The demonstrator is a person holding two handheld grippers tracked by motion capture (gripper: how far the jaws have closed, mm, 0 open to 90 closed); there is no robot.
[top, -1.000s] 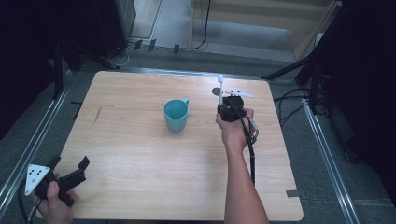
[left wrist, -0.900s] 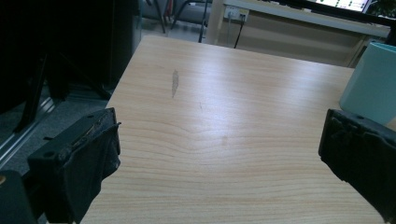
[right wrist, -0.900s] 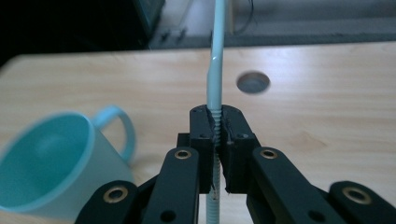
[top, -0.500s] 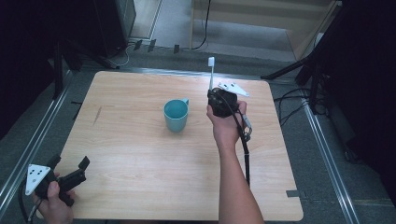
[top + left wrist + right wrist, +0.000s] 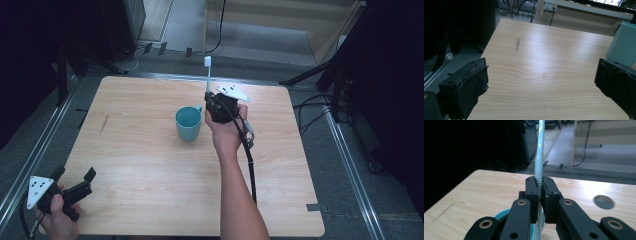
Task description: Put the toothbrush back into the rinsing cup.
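A teal cup (image 5: pixel 188 123) stands near the middle of the wooden table (image 5: pixel 150 165). My right gripper (image 5: pixel 210 100) hovers just right of the cup, shut on a white toothbrush (image 5: pixel 207 75) that points upright, head up. In the right gripper view the toothbrush handle (image 5: pixel 539 160) is clamped between the jaws of my right gripper (image 5: pixel 539 195), with the cup's teal rim (image 5: pixel 499 216) below. My left gripper (image 5: pixel 75 187) rests open at the table's front left corner. In the left gripper view my left gripper (image 5: pixel 541 80) holds nothing and the cup (image 5: pixel 622 45) sits at the far right.
A round grey spot (image 5: pixel 603 202) marks the table to the right in the right gripper view. A dark scuff (image 5: pixel 517 44) lies on the wood ahead of the left gripper. Black stands and cables (image 5: pixel 320 75) crowd the floor beyond the far edge.
My right gripper has moved left and toward the cup with the toothbrush, which has swung up to stand upright. The left gripper has stayed put.
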